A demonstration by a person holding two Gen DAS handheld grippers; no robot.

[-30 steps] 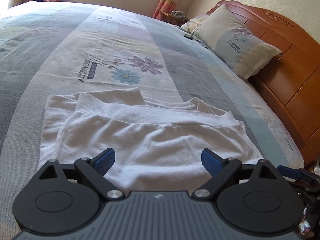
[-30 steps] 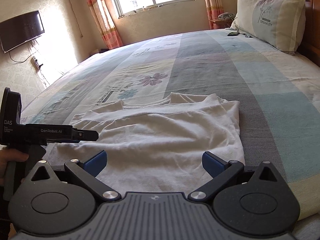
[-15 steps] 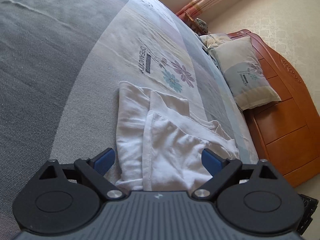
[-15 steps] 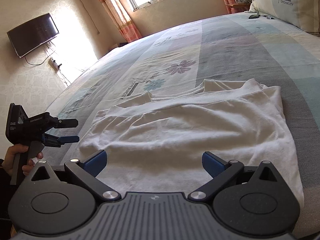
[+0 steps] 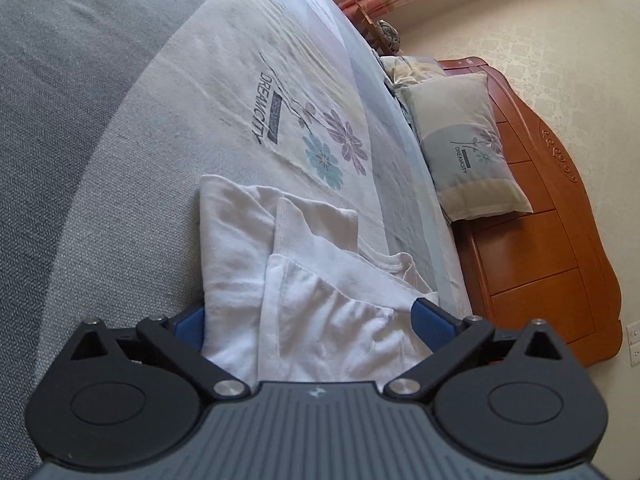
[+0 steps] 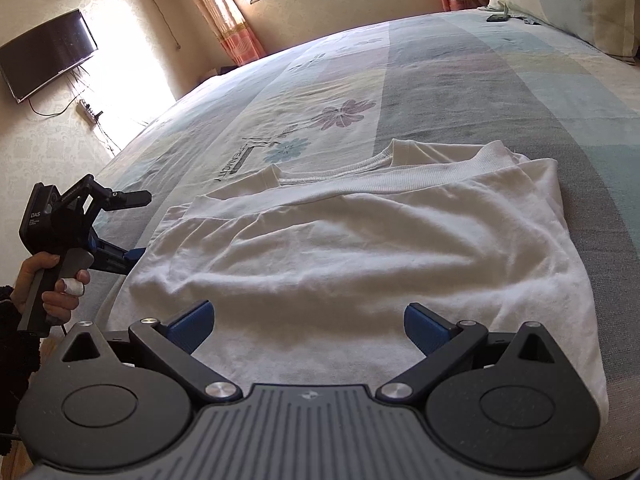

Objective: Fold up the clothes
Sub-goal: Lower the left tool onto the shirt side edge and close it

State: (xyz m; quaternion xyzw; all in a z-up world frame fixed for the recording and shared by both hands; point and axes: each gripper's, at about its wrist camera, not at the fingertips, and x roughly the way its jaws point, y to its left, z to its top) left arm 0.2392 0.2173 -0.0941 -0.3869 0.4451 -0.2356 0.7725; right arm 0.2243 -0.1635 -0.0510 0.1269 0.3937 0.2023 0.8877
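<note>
Left gripper (image 5: 308, 322) jaws just widened, straddling white shirt (image 6: 360, 256) edge on bed (image 6: 460, 76)

The bed (image 6: 460, 92) in front of me is spread with a sheet (image 5: 120, 152) in broad grey, pale blue and cream bands, printed with purple and blue flowers and the word DREAMCITY. A white shirt (image 6: 360, 248) lies flat on it near the front edge, folded over on itself (collar toward the far side). At the head end a matching pillow (image 5: 468, 148) leans against the wooden headboard (image 5: 560, 240), and a small dark object (image 6: 497, 17), too small to identify, lies just beside that pillow.
</note>
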